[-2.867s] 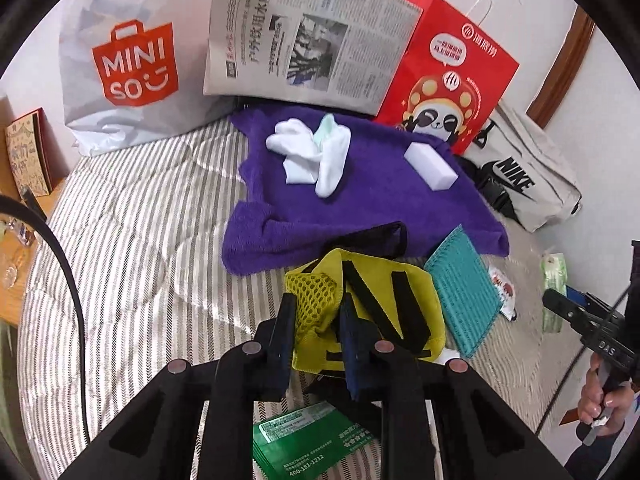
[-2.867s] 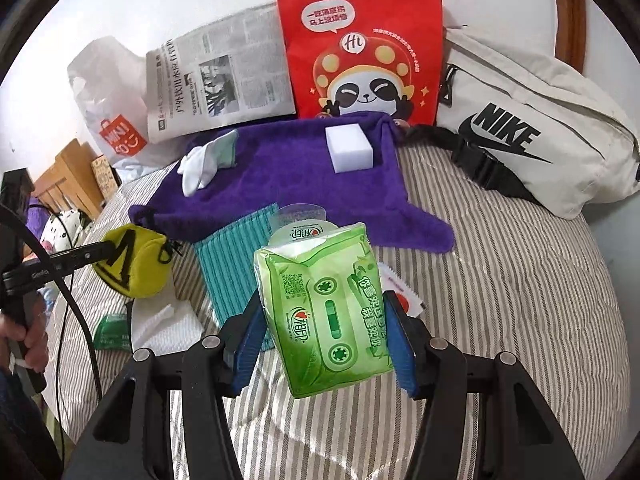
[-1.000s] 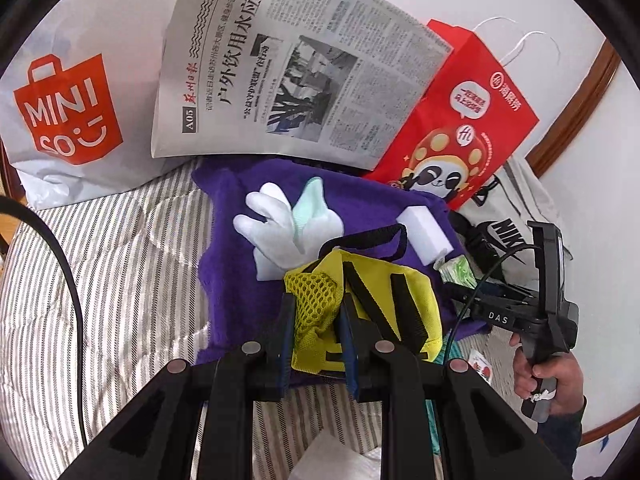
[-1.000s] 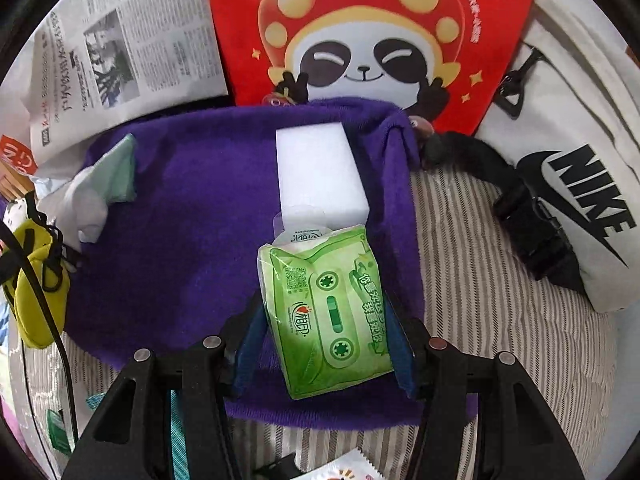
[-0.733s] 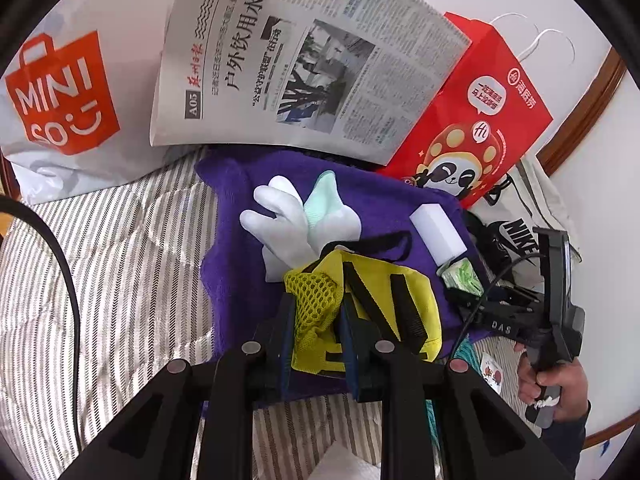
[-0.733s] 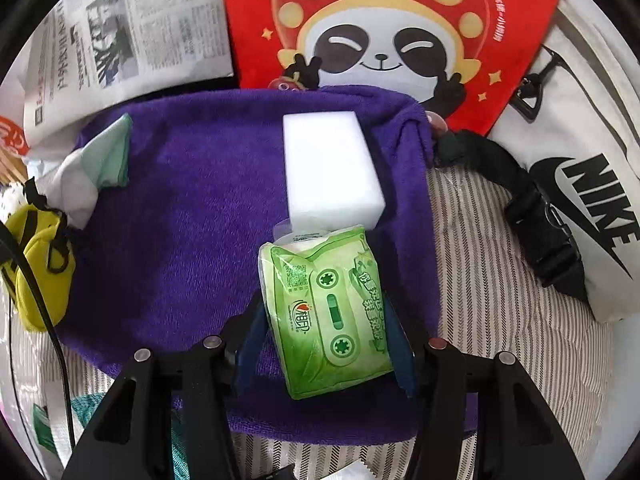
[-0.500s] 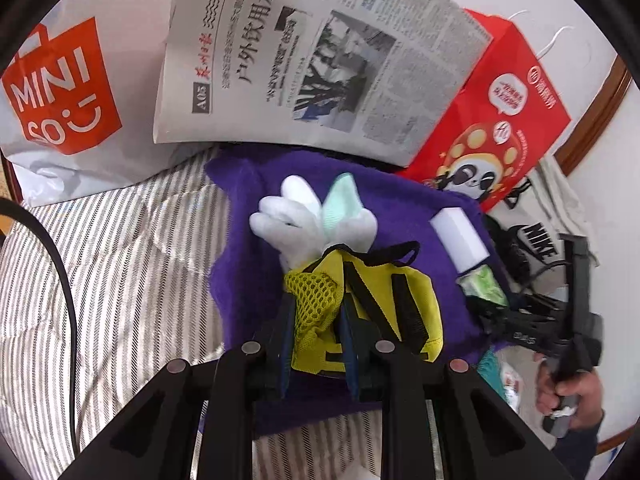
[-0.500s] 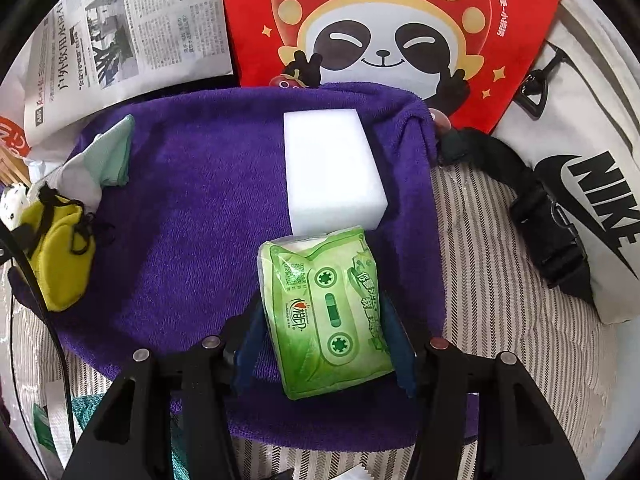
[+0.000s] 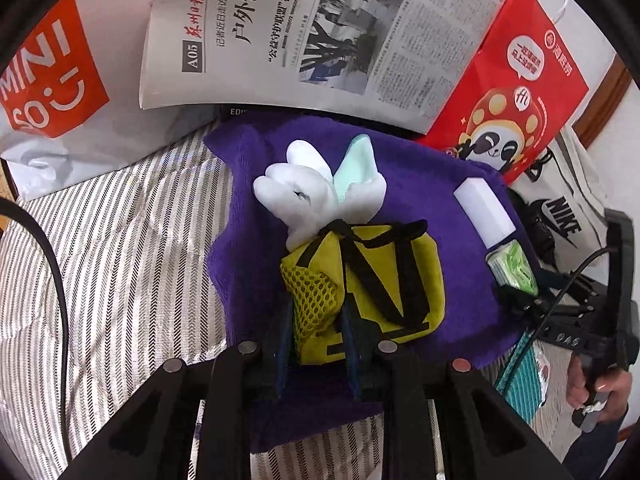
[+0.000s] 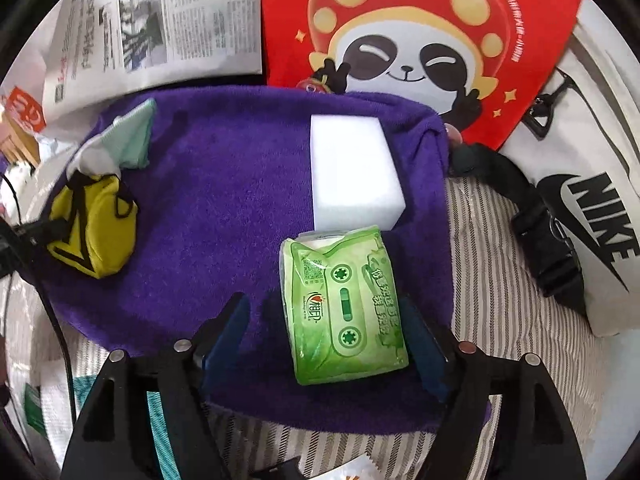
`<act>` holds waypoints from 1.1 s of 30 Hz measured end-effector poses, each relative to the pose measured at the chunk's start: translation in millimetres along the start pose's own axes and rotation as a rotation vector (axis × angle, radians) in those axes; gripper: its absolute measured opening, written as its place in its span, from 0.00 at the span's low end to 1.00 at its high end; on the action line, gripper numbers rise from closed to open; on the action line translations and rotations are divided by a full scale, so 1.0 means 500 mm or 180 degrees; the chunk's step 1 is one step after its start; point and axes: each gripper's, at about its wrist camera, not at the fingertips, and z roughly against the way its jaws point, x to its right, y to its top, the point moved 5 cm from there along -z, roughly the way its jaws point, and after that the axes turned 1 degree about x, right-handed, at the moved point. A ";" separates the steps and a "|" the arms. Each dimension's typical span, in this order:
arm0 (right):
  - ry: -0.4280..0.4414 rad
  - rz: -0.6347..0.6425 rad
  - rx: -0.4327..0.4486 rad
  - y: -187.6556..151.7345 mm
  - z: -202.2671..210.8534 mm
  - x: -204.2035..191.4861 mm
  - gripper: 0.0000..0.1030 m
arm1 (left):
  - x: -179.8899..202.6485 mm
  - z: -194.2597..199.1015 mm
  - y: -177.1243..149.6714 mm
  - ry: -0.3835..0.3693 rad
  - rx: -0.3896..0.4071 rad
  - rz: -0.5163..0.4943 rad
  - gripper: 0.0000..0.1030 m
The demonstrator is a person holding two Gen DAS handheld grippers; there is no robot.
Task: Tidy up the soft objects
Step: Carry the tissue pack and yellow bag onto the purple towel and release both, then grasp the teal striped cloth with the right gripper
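Since the frame a second back, my left hand-held gripper (image 9: 316, 332) has come down closer to the purple towel (image 9: 248, 264), and it still pinches the mesh side of the yellow pouch (image 9: 376, 280) between its fingers. From the left wrist view, the pouch hangs over the middle of the towel, its top strap against the white gloves (image 9: 316, 196) that lie on the towel's far part. Further right on the towel I see the white sponge (image 9: 484, 212) with the green tissue pack (image 9: 514, 266) just beside its near end, and my right hand (image 9: 596, 384) grips the handle of the other tool at the edge of the bed (image 9: 112, 264). A newspaper (image 9: 320, 36), a red panda bag (image 9: 516, 92) and a white shopping bag (image 9: 52, 76) stand behind.

From the right wrist view, my right hand-held gripper (image 10: 332, 332) has just been opening: its jaws stand clear on both sides of the tissue pack (image 10: 344, 308), which lies flat on the towel (image 10: 216, 200), its far end touching the sponge (image 10: 354, 172). The pouch (image 10: 94, 236) shows at the towel's left edge, and a white waist bag (image 10: 592, 184) lies on the right.
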 end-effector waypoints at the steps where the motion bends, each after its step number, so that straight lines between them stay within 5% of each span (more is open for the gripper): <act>1: 0.0019 -0.0032 0.0023 0.000 0.006 0.003 0.77 | 0.000 0.000 0.000 -0.0010 -0.0010 0.0004 0.24; 7: 0.0056 -0.0114 0.0090 -0.003 0.036 0.020 0.78 | 0.018 0.009 -0.006 -0.0188 -0.0102 0.0020 0.43; 13: 0.0063 -0.0204 0.0164 -0.008 0.080 0.027 0.78 | 0.034 0.036 -0.020 -0.0061 -0.0103 -0.0081 0.66; 26: 0.0178 -0.0239 0.0315 -0.097 0.179 0.001 0.78 | 0.027 0.126 -0.070 0.0100 -0.0047 -0.0063 0.70; 33: 0.0435 -0.0078 0.0334 -0.159 0.190 -0.061 0.87 | 0.015 0.170 -0.129 0.0170 -0.0048 -0.0018 0.70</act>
